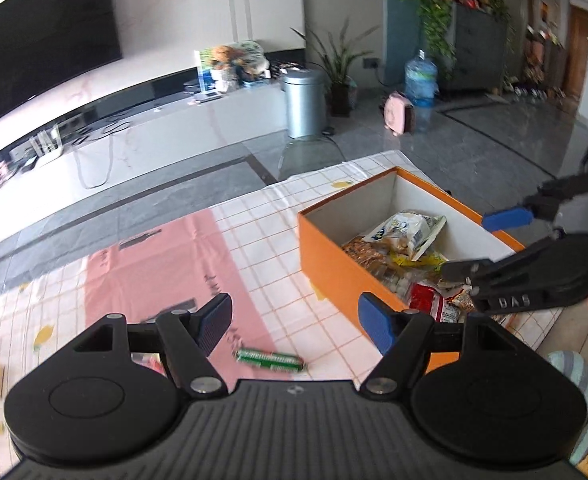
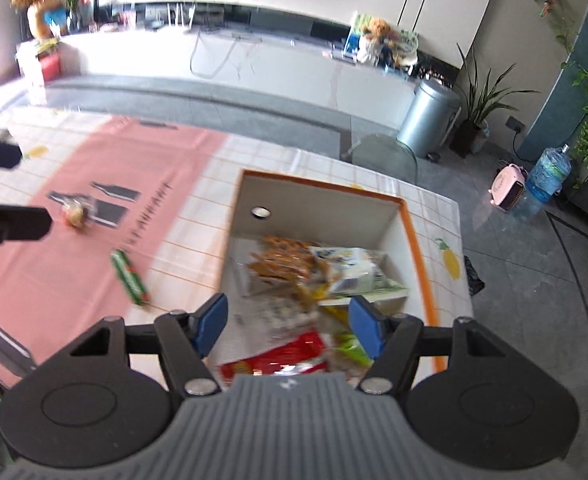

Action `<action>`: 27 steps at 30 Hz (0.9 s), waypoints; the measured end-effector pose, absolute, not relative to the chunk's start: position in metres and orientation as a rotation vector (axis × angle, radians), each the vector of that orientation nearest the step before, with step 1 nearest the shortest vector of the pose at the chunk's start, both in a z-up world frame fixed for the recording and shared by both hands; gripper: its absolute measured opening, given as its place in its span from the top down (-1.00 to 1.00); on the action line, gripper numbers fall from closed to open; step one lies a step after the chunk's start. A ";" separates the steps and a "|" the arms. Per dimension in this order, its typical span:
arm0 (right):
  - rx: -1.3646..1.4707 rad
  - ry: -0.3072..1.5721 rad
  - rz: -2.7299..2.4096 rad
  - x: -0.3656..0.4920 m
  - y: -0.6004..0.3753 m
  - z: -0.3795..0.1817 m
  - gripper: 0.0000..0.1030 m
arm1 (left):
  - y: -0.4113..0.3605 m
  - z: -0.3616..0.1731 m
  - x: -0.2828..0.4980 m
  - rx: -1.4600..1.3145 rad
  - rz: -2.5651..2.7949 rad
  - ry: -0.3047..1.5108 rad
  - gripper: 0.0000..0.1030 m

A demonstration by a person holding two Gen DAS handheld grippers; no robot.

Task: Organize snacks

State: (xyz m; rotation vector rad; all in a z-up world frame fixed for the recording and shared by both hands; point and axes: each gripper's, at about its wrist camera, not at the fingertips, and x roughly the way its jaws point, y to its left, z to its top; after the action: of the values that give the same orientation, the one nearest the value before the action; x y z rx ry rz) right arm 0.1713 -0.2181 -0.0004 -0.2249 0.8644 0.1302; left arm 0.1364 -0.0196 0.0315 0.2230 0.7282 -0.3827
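Both grippers empty, jaws wide: right gripper (image 2: pixel 288 328) above the open orange cardboard box (image 1: pixel 335 256) of snack packets. Step in hand, as I judge: fetching leftovers. Next: left gripper (image 1: pixel 294 322) descends onto the green wrapped roll (image 1: pixel 270 361) lying on the cloth just left of the box.

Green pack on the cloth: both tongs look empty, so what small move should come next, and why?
Probably bring the left tongs down over the green pack and close on it. It lies loose on the cloth, outside the orange box where other snacks already sit. The left tongs are open, empty and nearest; the right tongs hang open over the box.
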 end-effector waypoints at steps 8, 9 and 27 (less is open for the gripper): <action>-0.153 0.790 0.150 0.120 -0.174 -0.011 -0.26 | 0.024 0.019 0.098 0.147 -0.285 0.731 -0.45; -0.150 0.779 0.148 0.112 -0.166 -0.014 -0.26 | 0.031 0.017 0.095 0.129 -0.280 0.739 -0.39; 0.015 0.738 0.264 0.085 -0.093 -0.077 -0.09 | 0.113 -0.036 0.086 -0.055 -0.162 0.813 -0.28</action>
State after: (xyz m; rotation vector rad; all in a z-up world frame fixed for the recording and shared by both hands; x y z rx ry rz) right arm 0.0854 -0.0927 -0.0770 0.0149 0.7382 0.2638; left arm 0.0864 0.1129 -0.0357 -0.0549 0.8131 -0.1623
